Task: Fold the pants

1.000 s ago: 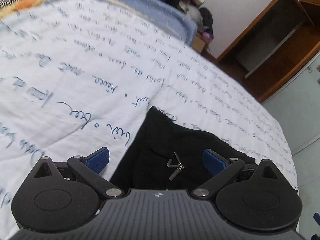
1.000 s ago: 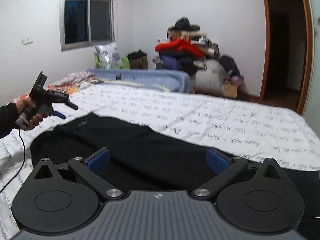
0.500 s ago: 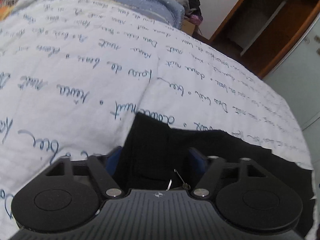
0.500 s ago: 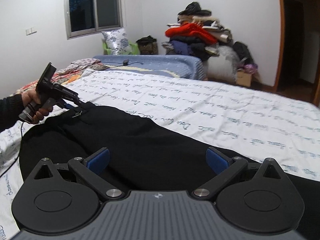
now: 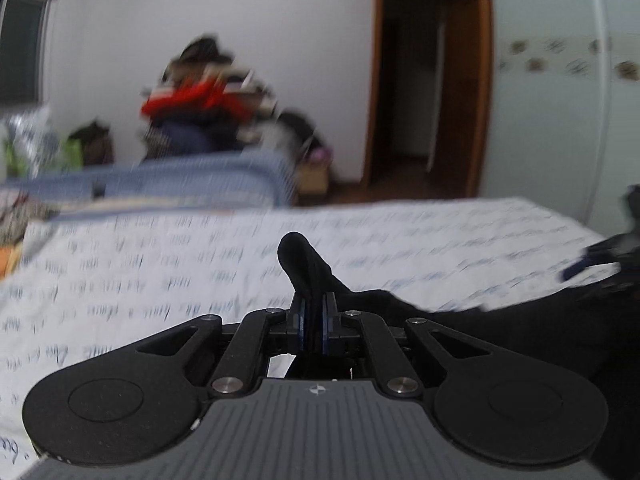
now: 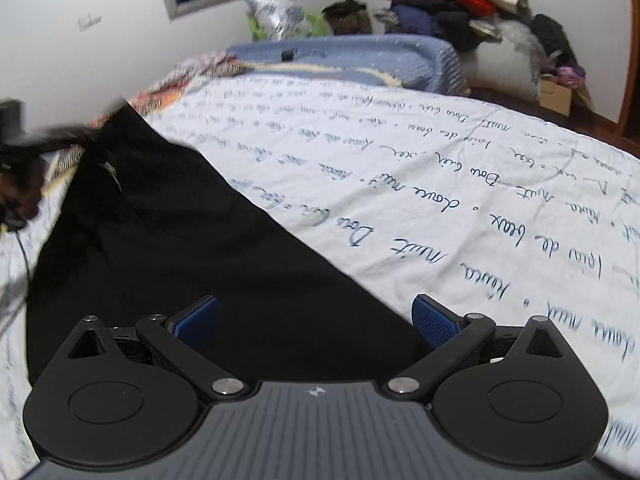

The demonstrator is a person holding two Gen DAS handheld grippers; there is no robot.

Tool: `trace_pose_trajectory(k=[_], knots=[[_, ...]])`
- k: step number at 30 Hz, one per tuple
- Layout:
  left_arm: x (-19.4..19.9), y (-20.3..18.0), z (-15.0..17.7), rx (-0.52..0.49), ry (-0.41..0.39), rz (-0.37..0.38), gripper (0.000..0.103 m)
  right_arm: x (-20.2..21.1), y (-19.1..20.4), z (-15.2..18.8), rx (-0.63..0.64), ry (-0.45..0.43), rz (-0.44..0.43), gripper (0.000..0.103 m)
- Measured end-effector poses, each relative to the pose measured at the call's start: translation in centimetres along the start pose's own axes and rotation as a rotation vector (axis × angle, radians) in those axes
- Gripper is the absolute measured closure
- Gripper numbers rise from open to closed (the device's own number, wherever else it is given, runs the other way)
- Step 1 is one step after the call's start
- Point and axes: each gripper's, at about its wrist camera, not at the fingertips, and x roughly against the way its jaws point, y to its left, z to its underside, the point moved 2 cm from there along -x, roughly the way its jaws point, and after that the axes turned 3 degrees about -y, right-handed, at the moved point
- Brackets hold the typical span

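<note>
Black pants (image 6: 200, 248) lie spread on a white bedsheet (image 6: 440, 168) printed with blue script. My left gripper (image 5: 314, 312) is shut on a corner of the pants (image 5: 500, 344); a pinched tuft of black cloth (image 5: 298, 264) sticks up past the pads. In the right wrist view that corner is raised at the far left, where the left gripper (image 6: 60, 136) shows blurred. My right gripper (image 6: 316, 316) stands open low over the pants, its blue pads apart with the straight edge of the cloth running between them.
A blue quilt (image 6: 360, 56) lies rolled at the far end of the bed. Behind it is a heap of clothes (image 6: 440, 0). A dark doorway (image 5: 424, 100) with a wooden frame stands at the right. A person's hand (image 6: 20, 188) is at the left edge.
The left gripper closed on the pants corner and lifted it, rolling and tilting up toward the room. The right gripper sank closer to the pants and stayed open.
</note>
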Motion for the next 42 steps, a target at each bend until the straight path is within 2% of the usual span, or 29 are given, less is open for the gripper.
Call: trace_pose_trajectory(k=[3,8,14,15,16,17,18,20,21,22,24,26,28,29,31,33,36,38,42], knots=[[2.6,-1.2,-0.7,-0.025,-0.09,0.022,0.095,-1.5,-0.9,-0.8,0.04,0.061,-0.007,0.0],[5.0,-1.5,-0.8,-0.015,-0.176,0.039,0.095,-3.4,-1.1,-1.6,0.074,0.155,-0.089,0.0],[6.6,-1.4,-0.3,0.011,-0.22,0.043,0.094,-5.5,-1.2,-1.7,0.11,0.253,-0.119,0.001],[6.7,-1.2,-0.2,0.018,-0.216,0.042,0.094,-5.6,-1.3,-1.7,0.1,0.256,-0.128,0.009],[6.8,-1.1,0.0,0.025,-0.21,0.043,0.094,-5.7,-1.3,-1.7,0.09,0.253,-0.142,0.024],[6.9,-1.2,0.1,0.03,-0.208,0.041,0.094,-5.6,-1.2,-1.8,0.088,0.25,-0.159,0.064],[6.9,-1.1,0.2,0.032,-0.205,0.034,0.095,-5.4,-1.1,-1.9,0.094,0.24,-0.141,0.086],[6.9,-0.4,0.4,0.05,-0.202,0.001,0.098,-4.6,-0.5,-2.0,0.122,0.204,-0.104,0.093],[7.1,0.0,0.4,0.073,-0.212,-0.016,0.102,-4.1,-0.1,-2.0,0.133,0.187,-0.089,0.093],[7.4,0.6,0.4,0.112,-0.223,-0.023,0.102,-3.6,0.3,-2.1,0.144,0.171,-0.079,0.094],[8.0,2.0,0.5,0.206,-0.225,0.002,0.102,-1.9,1.5,-1.9,0.152,0.131,-0.079,0.095],[8.4,3.1,1.0,0.29,-0.191,0.012,0.102,0.0,2.9,-1.4,0.161,0.084,-0.091,0.095],[8.3,3.8,2.0,0.358,-0.113,0.045,0.087,1.7,4.3,-0.4,0.166,0.052,-0.101,0.095],[7.9,4.0,2.5,0.373,-0.062,0.036,0.087,2.2,4.8,0.0,0.162,0.046,-0.108,0.095],[6.9,4.7,3.0,0.367,0.016,-0.008,0.086,2.7,5.3,0.6,0.151,0.043,-0.114,0.095],[5.7,5.7,3.0,0.338,0.046,-0.056,0.086,2.5,5.3,0.8,0.139,0.055,-0.118,0.095],[2.4,7.4,3.1,0.335,0.116,-0.064,0.084,2.1,5.3,0.6,0.13,0.058,-0.117,0.095],[-0.2,8.1,4.0,0.359,0.197,-0.056,0.083,2.0,5.6,0.7,0.128,0.053,-0.12,0.095],[-5.6,10.2,6.4,0.517,0.344,-0.009,0.083,1.7,5.3,0.7,0.119,0.061,-0.124,0.095]])
